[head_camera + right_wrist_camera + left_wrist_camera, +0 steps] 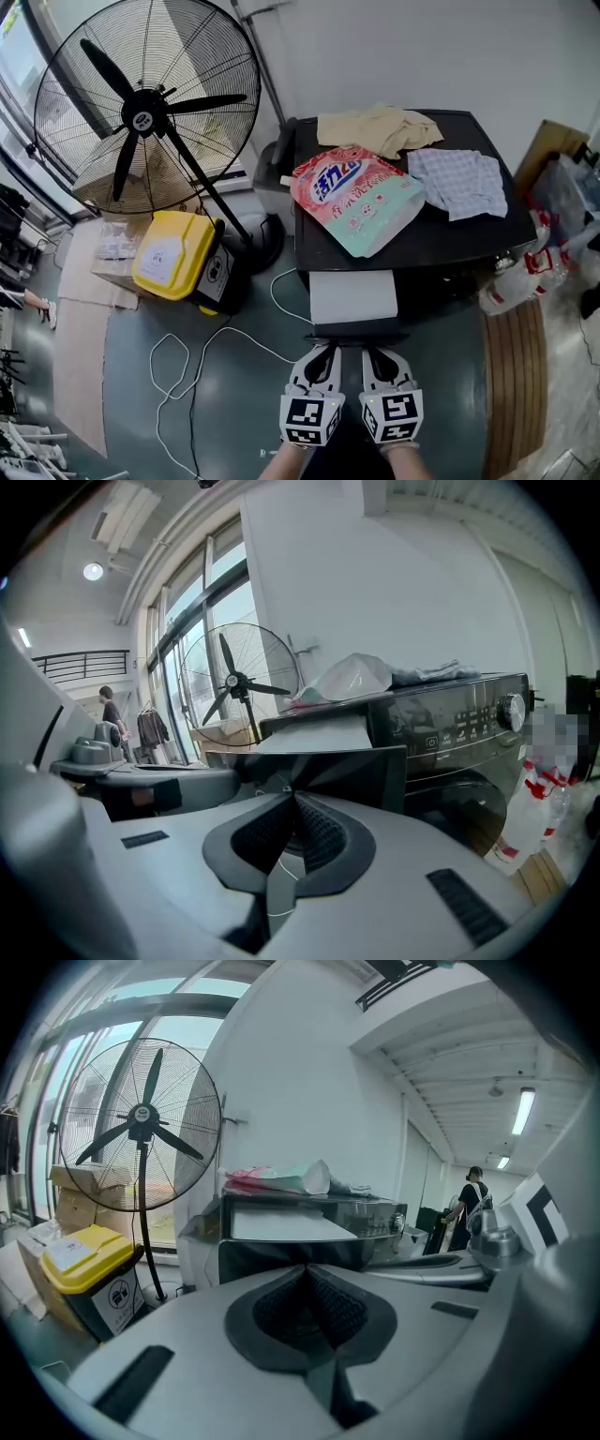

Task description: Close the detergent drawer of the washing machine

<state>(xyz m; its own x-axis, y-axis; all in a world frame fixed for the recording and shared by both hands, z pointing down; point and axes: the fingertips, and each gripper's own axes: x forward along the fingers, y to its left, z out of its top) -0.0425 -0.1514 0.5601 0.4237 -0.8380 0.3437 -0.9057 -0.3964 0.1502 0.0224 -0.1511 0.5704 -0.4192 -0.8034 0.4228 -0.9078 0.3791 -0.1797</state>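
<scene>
The black washing machine (441, 239) stands ahead with its detergent drawer (352, 296) pulled far out; the drawer's pale top and dark front panel (356, 328) point toward me. My left gripper (322, 354) and right gripper (377, 354) sit side by side just short of that panel, both shut with nothing between the pads. In the left gripper view the shut left gripper (305, 1269) faces the drawer (281, 1227) head-on. In the right gripper view the shut right gripper (292, 794) is close to the drawer's front panel (356, 775), beside the machine's control panel (469, 714).
On the machine's top lie a pink detergent bag (356, 197), a beige garment (380, 127) and a checked cloth (459, 178). A large floor fan (141, 103), a yellow bin (173, 253) and a white cable (216, 356) are to the left. Spray bottles (525, 272) stand to the right.
</scene>
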